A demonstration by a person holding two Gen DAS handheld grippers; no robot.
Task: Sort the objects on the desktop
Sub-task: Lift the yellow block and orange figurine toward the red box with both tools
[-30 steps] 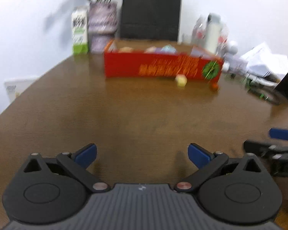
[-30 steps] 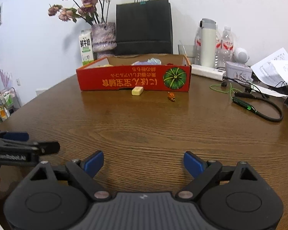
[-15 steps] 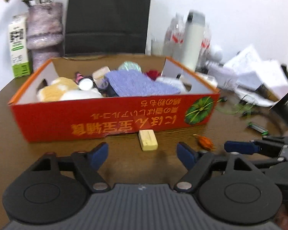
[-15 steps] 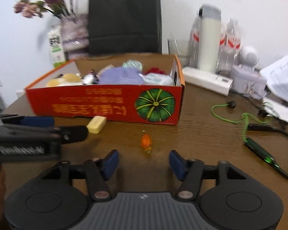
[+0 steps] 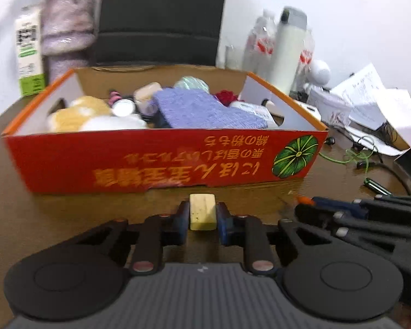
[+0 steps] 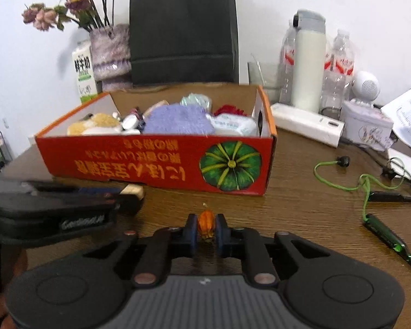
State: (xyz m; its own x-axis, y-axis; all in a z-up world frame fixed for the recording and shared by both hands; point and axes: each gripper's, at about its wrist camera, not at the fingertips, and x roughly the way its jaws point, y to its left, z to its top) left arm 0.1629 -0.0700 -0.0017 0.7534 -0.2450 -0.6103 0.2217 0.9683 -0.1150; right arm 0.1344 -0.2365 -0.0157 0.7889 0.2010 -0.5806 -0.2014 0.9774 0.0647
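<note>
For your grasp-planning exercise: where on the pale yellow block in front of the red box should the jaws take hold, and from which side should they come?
Grip the yellow block across its two long side faces, coming from its near short end, away from the red box. It lies flat, pointing lengthwise at the box, so the narrow width fits between the jaws. The left gripper, whose jaws have just been closing, already clamps it that way.

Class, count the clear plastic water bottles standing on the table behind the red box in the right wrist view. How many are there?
2. One bottle stands left of the white flask, partly hidden by it; the other bottle stands to its right. More may be hidden behind the flask.
</note>
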